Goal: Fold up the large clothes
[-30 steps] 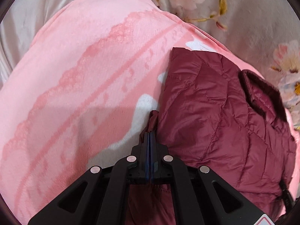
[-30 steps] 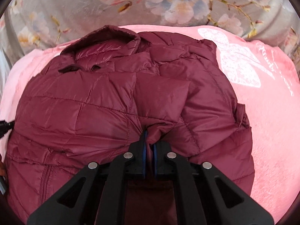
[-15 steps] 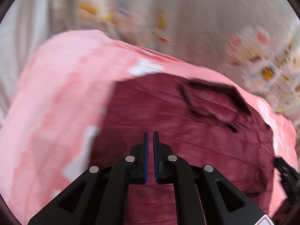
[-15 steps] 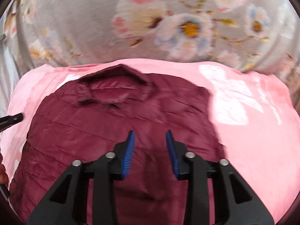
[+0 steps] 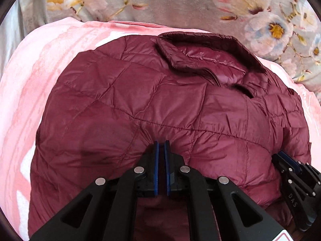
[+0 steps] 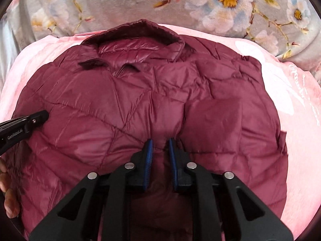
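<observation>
A maroon quilted puffer jacket (image 5: 160, 104) lies folded on a pink blanket (image 5: 40, 64), its collar (image 5: 210, 48) at the far end. It also fills the right wrist view (image 6: 140, 100). My left gripper (image 5: 161, 146) presses on the jacket's near part, jaws nearly together with a thin empty gap. My right gripper (image 6: 160, 142) rests on the jacket's near middle, jaws a little apart with a ridge of fabric between the tips. The right gripper also shows at the lower right of the left wrist view (image 5: 289, 164), and the left gripper at the left edge of the right wrist view (image 6: 40, 117).
A grey floral bedspread (image 6: 220, 4) lies beyond the pink blanket (image 6: 291, 100). A person's fingers (image 6: 8, 196) show at the lower left edge of the right wrist view.
Both grippers let go of the jacket fabric they held a second ago. The left one swung from the jacket's left edge onto its top. The right jaws opened, then narrowed over the jacket.
</observation>
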A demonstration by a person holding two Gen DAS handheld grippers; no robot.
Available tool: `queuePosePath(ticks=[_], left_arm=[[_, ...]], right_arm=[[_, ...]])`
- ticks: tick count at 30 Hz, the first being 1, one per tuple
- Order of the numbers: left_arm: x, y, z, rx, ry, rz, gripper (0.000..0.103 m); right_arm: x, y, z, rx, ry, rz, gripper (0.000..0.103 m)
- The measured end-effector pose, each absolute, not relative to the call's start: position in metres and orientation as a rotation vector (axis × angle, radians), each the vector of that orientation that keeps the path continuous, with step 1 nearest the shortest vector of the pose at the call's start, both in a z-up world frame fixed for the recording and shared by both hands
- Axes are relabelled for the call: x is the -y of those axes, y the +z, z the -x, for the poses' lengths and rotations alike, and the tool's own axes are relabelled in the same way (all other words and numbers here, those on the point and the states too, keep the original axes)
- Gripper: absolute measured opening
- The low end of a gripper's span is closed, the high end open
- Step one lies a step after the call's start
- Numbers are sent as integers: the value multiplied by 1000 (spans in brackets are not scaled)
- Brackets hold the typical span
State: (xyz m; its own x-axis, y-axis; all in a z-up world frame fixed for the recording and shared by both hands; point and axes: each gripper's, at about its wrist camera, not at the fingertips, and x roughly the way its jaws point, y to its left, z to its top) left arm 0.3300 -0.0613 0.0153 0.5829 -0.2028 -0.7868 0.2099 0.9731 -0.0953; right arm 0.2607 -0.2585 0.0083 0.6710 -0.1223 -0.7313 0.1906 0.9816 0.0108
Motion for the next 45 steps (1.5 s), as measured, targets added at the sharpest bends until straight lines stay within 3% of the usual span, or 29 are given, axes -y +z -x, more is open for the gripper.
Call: queuePosePath(ticks=[32,35,36,37,42,45], left_arm=[[78,6,-321,-840,-180,-125,7],[71,20,-327,-895,-250,-75,25],[69,27,-330,-909,-274,-48,41],[64,42,-335,-909,-305,3,50],[59,95,-375,-892,-366,175,70],[64,95,-410,-936,-374,236,70]], right_arm=[[268,5,-260,-789,-150,-158,17],[282,17,-259,-773,-73,-281,44],[288,25,-259,-751,-61,-329,57],[296,36,-262,-717,-54,-374,62],[335,64,-303,-665,-8,-541,63],[351,62,-333,-664,6,-617,63]])
